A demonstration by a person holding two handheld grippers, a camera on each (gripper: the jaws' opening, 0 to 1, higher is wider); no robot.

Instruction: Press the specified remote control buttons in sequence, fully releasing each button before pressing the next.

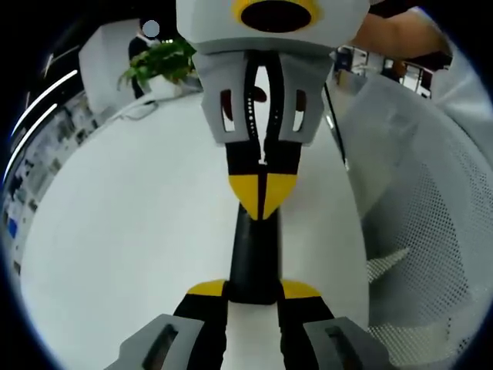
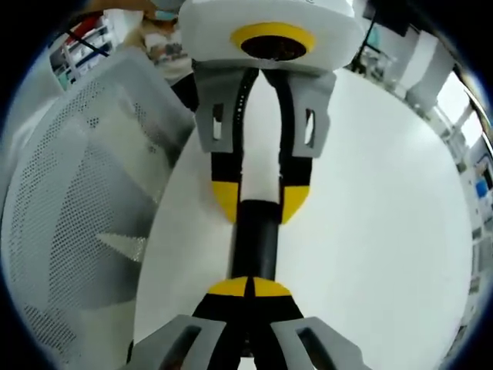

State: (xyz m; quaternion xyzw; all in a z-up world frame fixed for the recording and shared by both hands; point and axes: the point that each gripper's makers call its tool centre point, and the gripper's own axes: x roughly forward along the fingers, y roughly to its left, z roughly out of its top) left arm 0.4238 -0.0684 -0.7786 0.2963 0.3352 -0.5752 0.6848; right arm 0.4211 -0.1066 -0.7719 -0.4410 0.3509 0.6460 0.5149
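Left hand-held gripper (image 1: 254, 290): in the left gripper view, its jaws rose from the near edge, parted just wide enough to take the remote (image 1: 254, 254), one yellow tip against each long side. The grip appeared firm on the near end of the black body. In the right gripper view, the same jaws came in from the far side and straddled the remote's far end.

Right hand-held gripper (image 2: 250, 287): jaws were fully together, with the yellow tips meeting in a single point and nothing between them. That point lay on the upper face of the remote; whether it was pressing a button could not be determined, as no buttons were legible.

Remote: it was held lengthwise between the two facing hand-held grippers, above the white tabletop (image 1: 139, 231). Contact with the tabletop could not be determined.

Surroundings: a white perforated chair (image 1: 431, 231) stood just beside the tabletop on the right of the left gripper view. A potted plant (image 1: 158, 62) stood at the far left of the tabletop.
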